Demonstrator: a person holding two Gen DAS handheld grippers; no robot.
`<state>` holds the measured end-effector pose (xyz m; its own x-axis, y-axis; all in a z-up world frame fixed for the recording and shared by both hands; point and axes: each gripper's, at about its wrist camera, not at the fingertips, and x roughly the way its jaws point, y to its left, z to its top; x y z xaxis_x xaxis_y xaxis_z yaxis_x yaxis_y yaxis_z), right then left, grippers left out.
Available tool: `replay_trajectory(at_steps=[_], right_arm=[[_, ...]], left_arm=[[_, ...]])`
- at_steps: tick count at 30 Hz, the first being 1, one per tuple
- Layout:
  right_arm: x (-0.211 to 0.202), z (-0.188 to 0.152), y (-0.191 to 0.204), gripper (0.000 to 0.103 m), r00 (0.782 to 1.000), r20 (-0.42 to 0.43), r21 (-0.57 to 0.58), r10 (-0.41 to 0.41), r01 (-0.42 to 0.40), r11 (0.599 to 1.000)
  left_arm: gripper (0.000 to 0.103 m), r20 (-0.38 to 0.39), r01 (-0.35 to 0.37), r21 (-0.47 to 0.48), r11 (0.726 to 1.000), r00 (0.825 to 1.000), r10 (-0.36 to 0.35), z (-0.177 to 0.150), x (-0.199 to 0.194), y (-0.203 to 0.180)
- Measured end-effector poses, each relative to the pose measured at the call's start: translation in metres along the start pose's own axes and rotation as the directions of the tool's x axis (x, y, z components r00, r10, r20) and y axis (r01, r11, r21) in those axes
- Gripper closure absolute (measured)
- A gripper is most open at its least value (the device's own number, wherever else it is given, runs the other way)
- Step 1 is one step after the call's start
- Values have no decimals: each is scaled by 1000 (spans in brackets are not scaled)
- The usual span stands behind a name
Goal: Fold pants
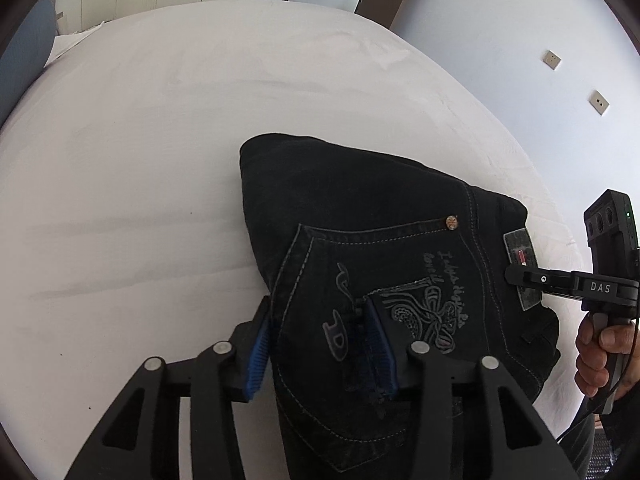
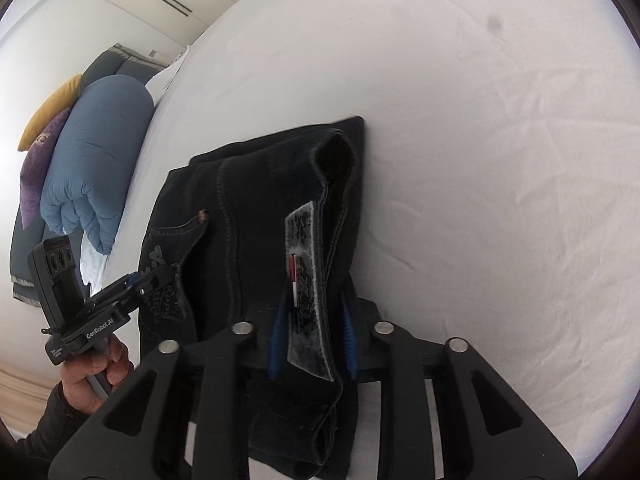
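Figure. The black pants [image 1: 380, 248] lay folded into a compact stack on the white bed [image 1: 140, 140], back pocket uppermost, near the edge nearest the person. The left tool [image 1: 320, 344] straddled the pocket side of the stack; its blue pads [image 1: 258, 354] stood apart and did not visibly pinch the denim, so it read as open with cloth between the jaws. The right tool [image 2: 312, 336] straddled the waistband at the grey brand patch [image 2: 308, 292]; its pads sat close on either side of the band, with slim gaps showing, so it too read as released rather than clamped, though the contact was hard to judge.

The step in hand appeared to be letting go after the last fold. To do it well, both tools would be opened fully before being drawn back, then withdrawn along the line of the jaws and slightly upward, so that no pad dragged a layer and reopened the stack. The thick waistband edge, which stood a little proud, might deserve a light press to flatten it.

Count: one pair of pants; two tools, each held in one hand [image 2: 96, 372]; one brand patch; one copper rivet [image 1: 452, 222] seen at the pocket corner; one rolled blue duvet [image 2: 96, 160] and two cushions beyond the bed.
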<state>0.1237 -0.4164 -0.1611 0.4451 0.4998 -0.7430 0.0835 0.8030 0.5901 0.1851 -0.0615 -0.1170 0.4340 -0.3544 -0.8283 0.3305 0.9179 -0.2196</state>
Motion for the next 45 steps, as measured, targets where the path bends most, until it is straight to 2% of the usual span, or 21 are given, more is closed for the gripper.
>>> replay_trajectory(at_steps=[2, 5, 7, 10, 13, 15, 17, 19, 20, 23, 25, 27, 29, 30, 31, 33, 37, 39, 41, 43, 45], right_arm=[[-1, -2, -10, 75, 999, 16, 33, 38, -38, 999], [-12, -8, -15, 58, 998, 45, 56, 43, -46, 997], [-30, -14, -11, 56, 996, 92, 35, 5, -8, 999], [-63, -32, 19, 53, 980, 184, -36, -70, 78, 996], [-100, -53, 56, 47, 939, 312, -104, -144, 185, 977], [-123, -73, 84, 40, 890, 410, -134, -199, 275, 952], [-152, -95, 110, 32, 817, 532, -153, -221, 350, 924], [-181, -120, 134, 16, 724, 652, -146, -225, 410, 900], [-198, -135, 145, 9, 667, 714, -140, -213, 434, 890], [-237, -169, 175, 2, 546, 825, -173, -144, 488, 856], [-259, -184, 192, 0, 509, 853, -192, -115, 511, 838], [-273, -193, 208, 0, 493, 862, -191, -116, 528, 828], [-287, -209, 225, 0, 467, 878, -195, -102, 544, 816], [-294, -216, 232, 0, 463, 882, -199, -93, 545, 815], [-301, -222, 238, 0, 461, 883, -202, -88, 543, 815], [-310, -227, 244, 0, 488, 868, -220, -88, 538, 814], [-314, -239, 256, 0, 611, 778, -242, -147, 507, 827], [-309, -241, 255, 0, 650, 730, -210, -212, 508, 835], [-305, -243, 251, 0, 668, 696, -173, -266, 515, 840], [-304, -249, 247, 0, 663, 684, -137, -304, 526, 839], [-303, -253, 245, 0, 649, 683, -106, -334, 541, 834]], left_arm=[[47, 16, 10, -31, 999, 1000, -9, -5, -2, 6], [38, 59, -6, -28, 1000, 998, 8, -15, -21, 8], [8, 133, -49, -22, 999, 990, 51, -20, -47, 3], [0, 291, -118, -25, 993, 949, 120, -33, -96, -9], [0, 404, -201, -13, 979, 895, 189, -49, -143, -29], [0, 492, -253, -9, 967, 841, 225, -67, -180, -45], [0, 561, -324, -18, 946, 779, 278, -78, -207, -61], [0, 631, -394, -68, 917, 695, 345, -88, -236, -82], [0, 658, -398, -85, 914, 666, 351, -87, -251, -81], [0, 734, -357, -82, 931, 610, 299, -107, -299, -95], [0, 741, -422, -80, 903, 580, 337, -110, -321, -110], [0, 732, -480, -35, 876, 585, 350, -112, -341, -119], [0, 743, -505, -11, 863, 574, 345, -115, -359, -126], [0, 733, -502, 4, 865, 590, 339, -115, -365, -129], [0, 715, -487, 22, 873, 619, 326, -112, -369, -131], [0, 674, -444, 44, 895, 674, 301, -108, -372, -134], [0, 584, -446, 15, 895, 731, 355, -115, -362, -142], [0, 520, -402, -3, 916, 782, 344, -116, -352, -140], [0, 452, -376, -28, 926, 822, 347, -119, -336, -138], [0, 391, -347, -31, 937, 859, 331, -122, -322, -136], [0, 350, -324, -42, 945, 881, 318, -124, -311, -132]])
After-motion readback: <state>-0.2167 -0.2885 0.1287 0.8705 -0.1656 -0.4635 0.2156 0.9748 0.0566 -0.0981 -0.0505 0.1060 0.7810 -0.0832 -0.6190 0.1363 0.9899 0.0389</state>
